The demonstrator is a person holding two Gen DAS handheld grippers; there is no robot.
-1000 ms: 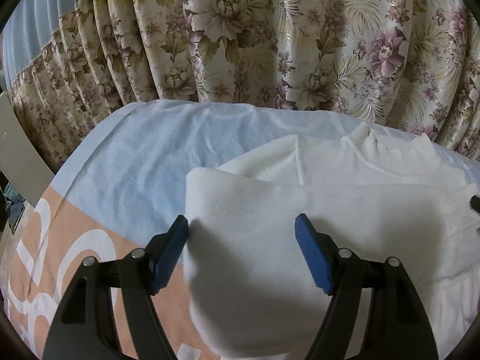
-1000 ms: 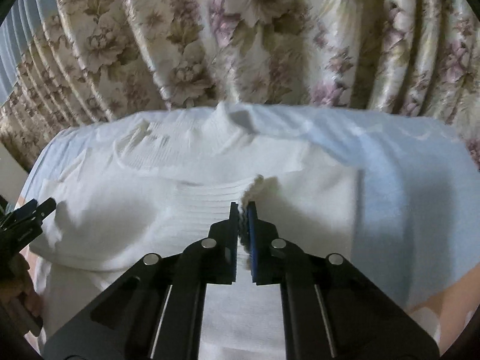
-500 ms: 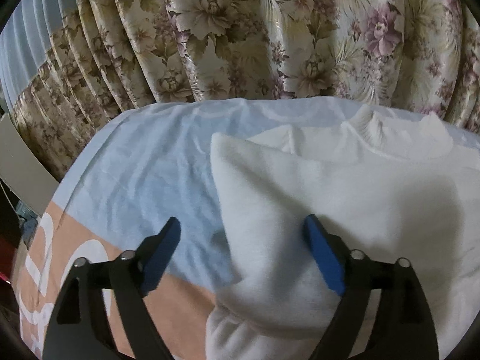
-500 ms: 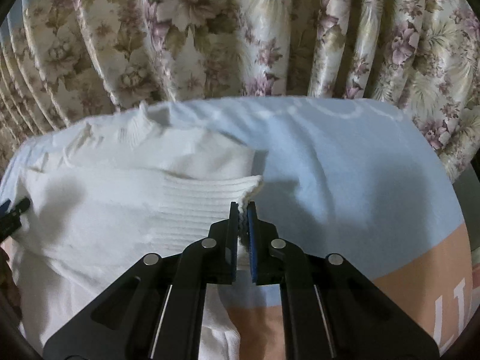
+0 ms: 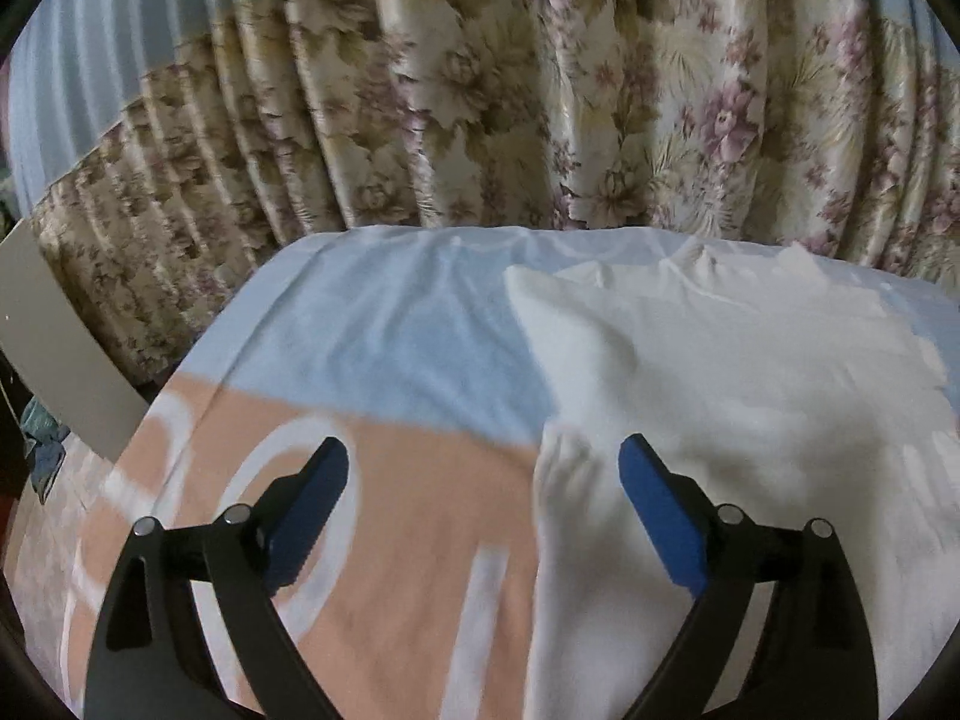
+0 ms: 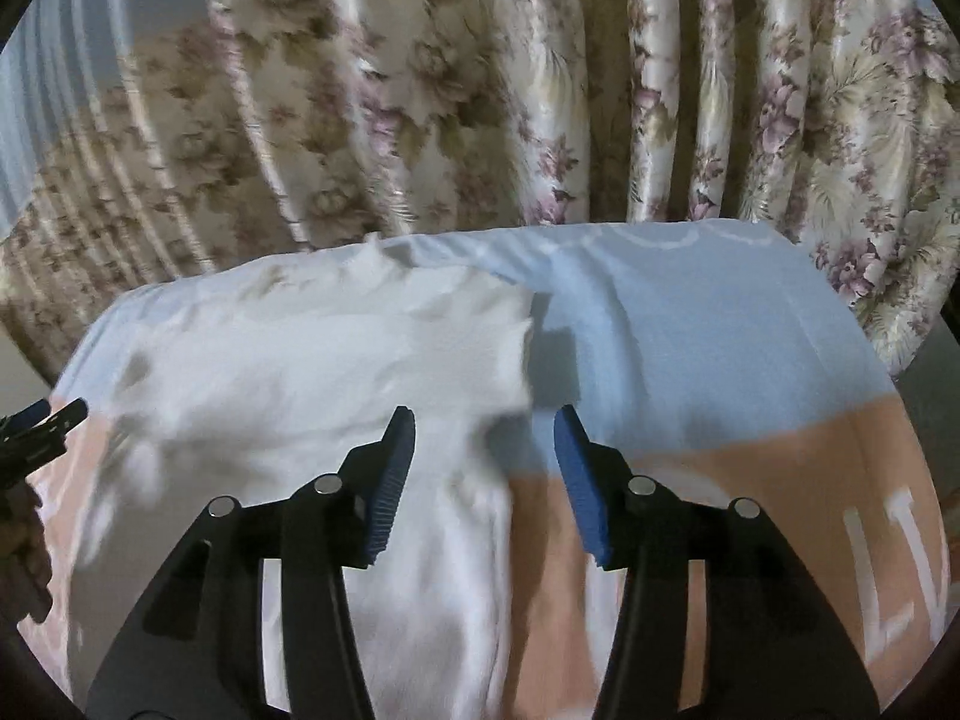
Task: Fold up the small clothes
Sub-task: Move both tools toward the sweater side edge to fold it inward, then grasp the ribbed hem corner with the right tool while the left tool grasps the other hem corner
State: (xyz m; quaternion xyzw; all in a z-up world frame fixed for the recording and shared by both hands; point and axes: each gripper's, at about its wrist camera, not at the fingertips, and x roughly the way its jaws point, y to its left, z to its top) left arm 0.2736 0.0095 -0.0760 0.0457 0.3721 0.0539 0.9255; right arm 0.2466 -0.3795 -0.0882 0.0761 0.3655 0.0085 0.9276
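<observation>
Your left gripper [image 5: 483, 480] and right gripper [image 6: 483, 450], jaws just opening, hold nothing; the sweater [image 5: 720, 372] lies below both, collar away.

A home room, probably a bedroom

Long pleated floral curtains [image 5: 540, 90] in cream, olive and mauve hang wall-wide behind a soft surface spread with a pale blue and peach printed sheet [image 6: 690, 330]; a white knitted garment [image 5: 750, 390] lies on it, reaching the far edge. Blur hides finer detail.
</observation>
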